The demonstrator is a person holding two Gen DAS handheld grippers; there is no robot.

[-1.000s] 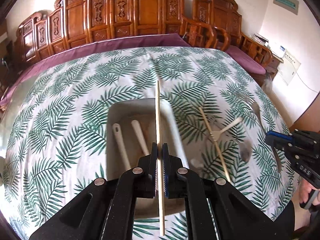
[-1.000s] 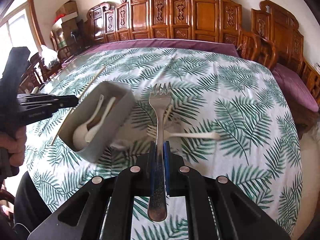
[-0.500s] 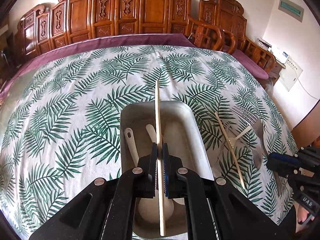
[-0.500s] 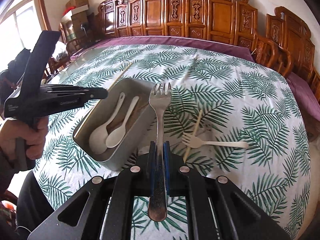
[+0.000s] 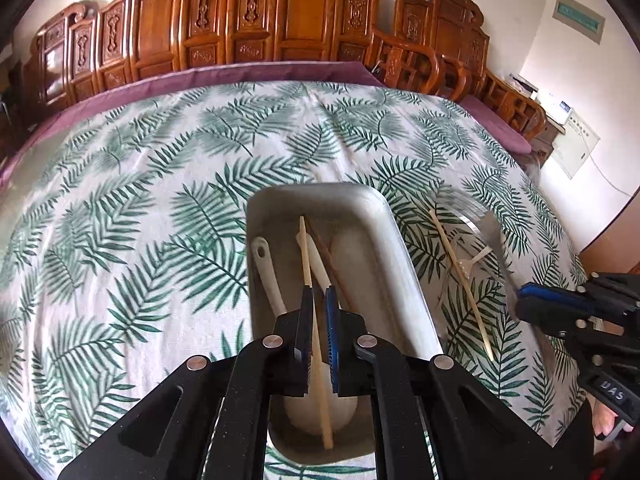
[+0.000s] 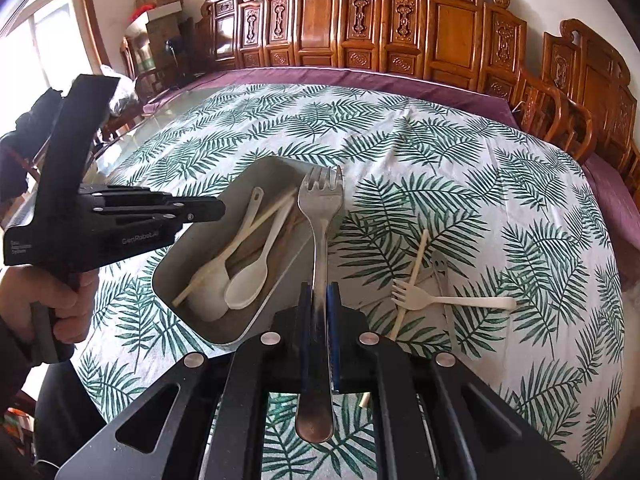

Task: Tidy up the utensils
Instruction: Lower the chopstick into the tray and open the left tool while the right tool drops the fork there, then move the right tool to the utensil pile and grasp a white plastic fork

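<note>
A grey metal tray [image 5: 400,256] [image 6: 168,268] on the palm-print cloth holds two white spoons [image 6: 246,290] and a dark chopstick [image 5: 332,264]. A pale chopstick [image 5: 306,256] [image 6: 240,240] lies slanted across the spoons inside it. My left gripper [image 5: 317,304] [image 6: 218,208] hovers over the tray's near end. Its jaws are opening, and the chopstick runs loosely through the gap with the pads off it. My right gripper [image 6: 318,300] [image 5: 524,296] is shut on a metal fork [image 6: 322,208], whose tines reach over the tray's right rim.
Right of the tray lie another pale chopstick [image 6: 414,268] [image 5: 460,276], a white plastic fork [image 6: 440,301] and a small metal utensil [image 6: 440,276]. Carved wooden chairs [image 6: 360,20] line the table's far side. A person's hand [image 6: 68,304] grips the left tool.
The left gripper came over the tray and its jaws parted; the pale chopstick slid down to rest in the tray. The right gripper carried the fork left, up to the tray.
</note>
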